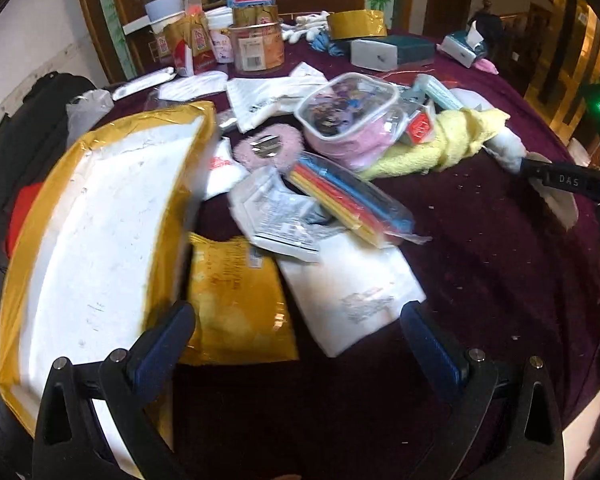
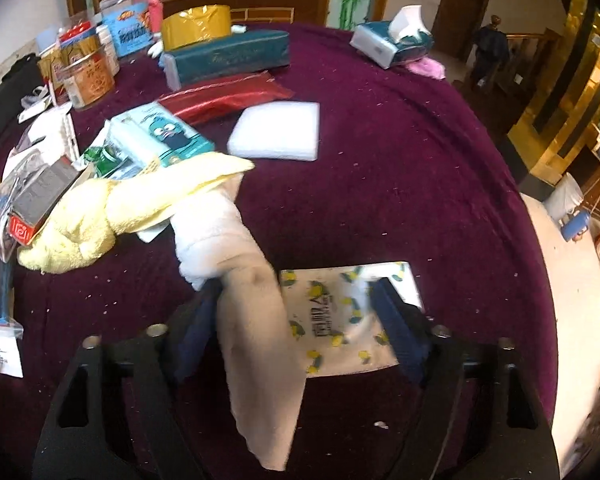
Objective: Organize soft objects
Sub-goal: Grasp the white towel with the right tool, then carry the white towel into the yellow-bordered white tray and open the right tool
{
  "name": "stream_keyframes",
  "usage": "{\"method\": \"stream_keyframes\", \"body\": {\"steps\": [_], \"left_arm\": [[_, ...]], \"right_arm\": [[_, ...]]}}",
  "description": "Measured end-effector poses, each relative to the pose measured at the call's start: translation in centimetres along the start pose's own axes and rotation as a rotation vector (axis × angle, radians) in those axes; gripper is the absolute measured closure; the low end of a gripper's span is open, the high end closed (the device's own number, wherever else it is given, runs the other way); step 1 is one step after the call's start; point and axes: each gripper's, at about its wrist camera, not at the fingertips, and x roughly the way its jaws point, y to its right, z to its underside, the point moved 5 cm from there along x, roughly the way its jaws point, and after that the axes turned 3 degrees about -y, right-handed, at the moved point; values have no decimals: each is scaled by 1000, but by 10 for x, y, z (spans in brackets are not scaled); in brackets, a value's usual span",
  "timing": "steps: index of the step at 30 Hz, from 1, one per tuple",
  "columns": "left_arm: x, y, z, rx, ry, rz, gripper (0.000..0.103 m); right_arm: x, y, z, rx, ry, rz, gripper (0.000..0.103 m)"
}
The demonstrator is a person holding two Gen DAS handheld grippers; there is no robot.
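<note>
A round table point(image 2: 440, 184) under a dark purple cloth fills both views, cluttered on its far and left sides. Along its left edge, in the left wrist view, lies a big white foam box point(image 1: 100, 248) wrapped in gold foil. The left gripper point(image 1: 298, 322) hangs wide open above a yellow packet point(image 1: 236, 304) and a white bag point(image 1: 352, 292), touching neither. Beyond them a yellow towel point(image 1: 432, 148) lies crumpled against a pink pouch point(image 1: 348, 120) and a pack of colored strips point(image 1: 352, 204). In the right wrist view, the right gripper point(image 2: 296, 310) has its fingers spread, and a beige cloth point(image 2: 256, 344) hangs down against the left finger; whether it is pinched I cannot tell. The cloth's white end point(image 2: 208, 224) reaches to the yellow towel. A lemon-print packet point(image 2: 340, 320) lies under the gripper, a white foam pad point(image 2: 276, 130) farther off.
</note>
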Motion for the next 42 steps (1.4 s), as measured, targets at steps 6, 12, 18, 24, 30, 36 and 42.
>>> {"method": "stream_keyframes", "body": {"steps": [6, 12, 18, 24, 30, 36, 42], "left_arm": [[16, 17, -5, 6, -40, -18, 1], [31, 33, -13, 63, -23, -50, 2], [28, 33, -15, 50, -29, 55, 30], [23, 15, -18, -2, -9, 114, 59], [17, 14, -19, -1, 16, 138, 98], [-6, 9, -12, 42, 43, 182, 98], [-43, 9, -6, 110, 115, 303, 98]], "right_arm": [[-7, 22, 10, 95, 113, -93, 49], [-8, 49, 18, 276, 138, -377, 83], [2, 52, 17, 392, 79, -664, 85], [-6, 37, 14, 310, 87, -585, 83], [-48, 40, 5, 246, 321, -449, 78], [-60, 26, -6, 135, 348, -460, 27], [-25, -18, -25, -212, 120, -250, 27]]}}
